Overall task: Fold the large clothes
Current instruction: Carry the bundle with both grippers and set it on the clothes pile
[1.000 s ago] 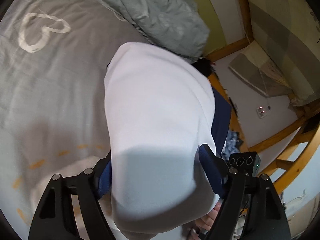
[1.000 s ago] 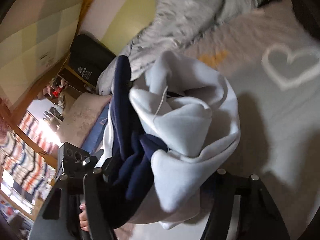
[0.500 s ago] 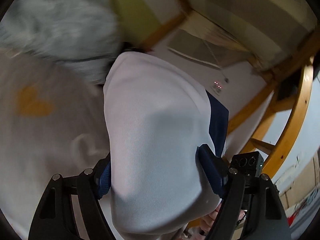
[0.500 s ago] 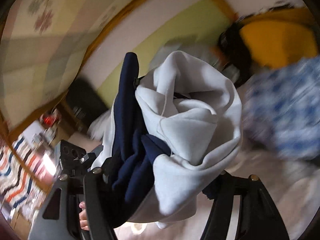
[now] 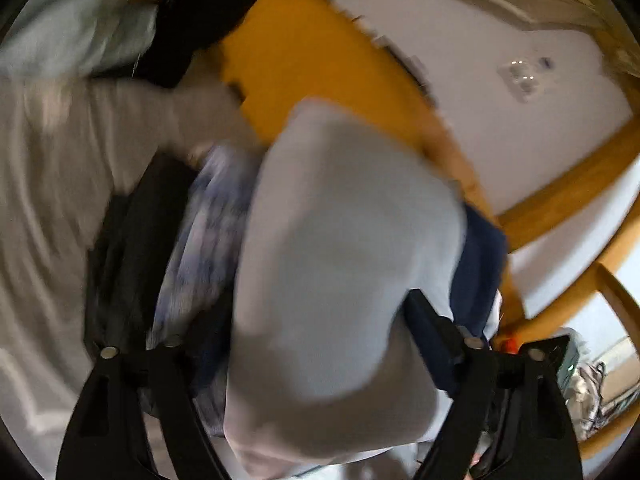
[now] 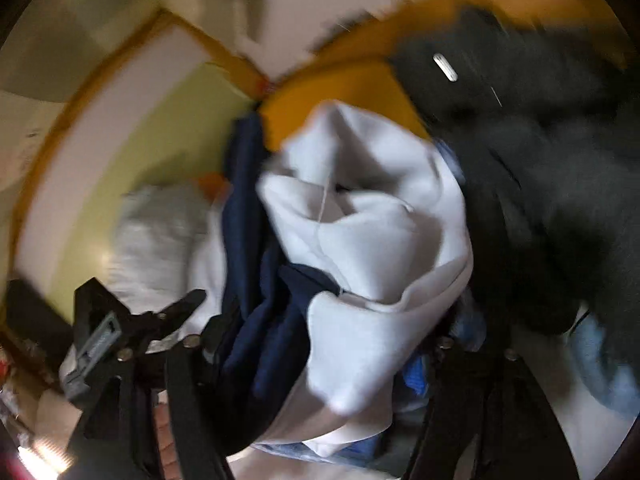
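Note:
A folded white and navy hooded sweatshirt [image 5: 340, 264] fills the space between the fingers of my left gripper [image 5: 312, 344], which is shut on it. The same bundle [image 6: 360, 264] shows in the right wrist view, white hood folds on the right and navy cloth on the left, held between the fingers of my right gripper [image 6: 316, 340], also shut on it. The bundle hangs above a pile of other clothes at the bed's end. Both views are blurred by motion.
A dark garment [image 5: 132, 248] and a blue checked garment [image 5: 208, 232] lie stacked on the grey bedsheet [image 5: 52, 168]. An orange cloth [image 5: 304, 56] and black clothes [image 6: 540, 168] lie beyond. A wooden bed frame [image 5: 568, 184] and white wall [image 5: 500, 112] are on the right.
Both grippers have swung with the sweatshirt bundle from over the heart-print sheet toward the bed's end. The stack of clothes and the orange cloth have come into view.

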